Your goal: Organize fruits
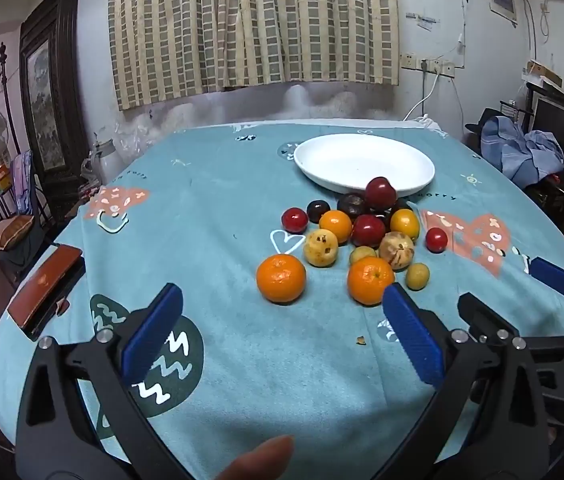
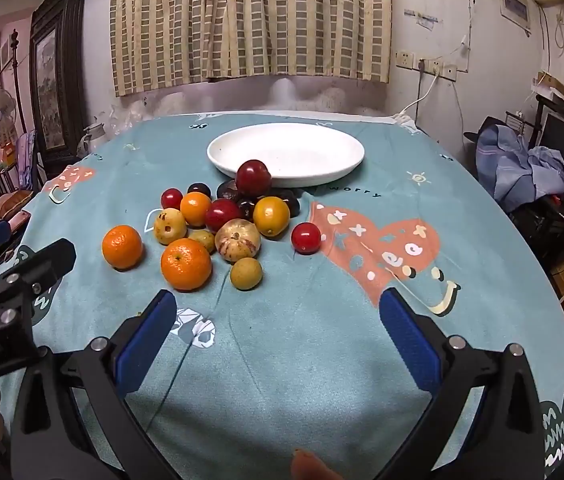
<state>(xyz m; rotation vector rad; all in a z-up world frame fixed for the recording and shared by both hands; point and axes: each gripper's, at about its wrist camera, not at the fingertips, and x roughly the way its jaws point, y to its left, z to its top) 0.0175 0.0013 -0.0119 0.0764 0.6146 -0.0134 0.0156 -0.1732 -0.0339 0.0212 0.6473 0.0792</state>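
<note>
A pile of fruit point(image 1: 362, 232) lies on the teal tablecloth in front of an empty white plate point(image 1: 362, 162): two mandarins point(image 1: 281, 278) point(image 1: 370, 280), red and dark plums, yellow and pale fruits. The pile point(image 2: 226, 220) and plate point(image 2: 310, 148) also show in the right wrist view. My left gripper point(image 1: 282, 300) is open and empty, hovering just short of the mandarins. My right gripper point(image 2: 278, 304) is open and empty, in front of a small yellow-green fruit point(image 2: 246, 274). A lone red fruit point(image 2: 306, 238) lies to the right of the pile.
A reddish-brown case point(image 1: 44, 290) lies near the table's left edge. The table point(image 2: 322, 360) has a rounded edge. Curtains and a wall stand behind it. Chairs and clothes point(image 2: 522, 168) crowd the right side of the room. A framed picture point(image 1: 48, 92) stands at left.
</note>
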